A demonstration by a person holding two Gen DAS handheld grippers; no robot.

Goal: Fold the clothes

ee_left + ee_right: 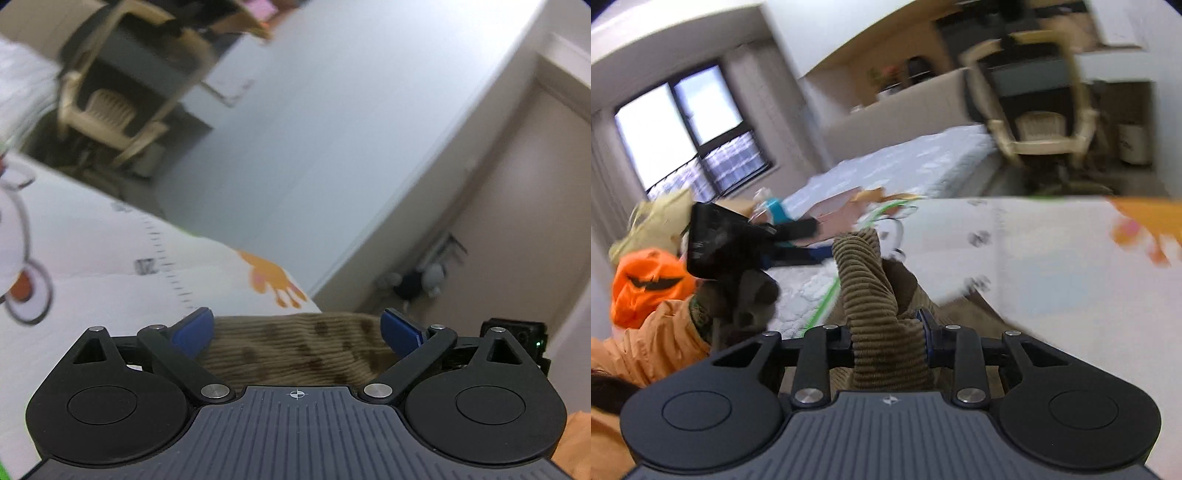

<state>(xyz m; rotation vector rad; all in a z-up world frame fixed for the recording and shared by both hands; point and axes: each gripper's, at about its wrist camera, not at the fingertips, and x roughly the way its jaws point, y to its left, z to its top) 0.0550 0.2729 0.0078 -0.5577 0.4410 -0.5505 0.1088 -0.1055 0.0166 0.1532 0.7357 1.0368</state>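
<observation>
The garment is a tan-brown ribbed knit, corduroy-like in texture, with darker brown spots scattered over it (295,350). In the left wrist view a broad stretch of it lies spread between the two blue fingertips, its ribs running crosswise, its upper edge curving gently and its lower part hidden under the tool body. In the right wrist view the same ribbed fabric (875,295) is bunched into a thick upright fold, rising as a rounded column, with the ribs running across it and a darker, shadowed layer folded behind it on the right. Its lower part widens and drops out of sight.
</observation>
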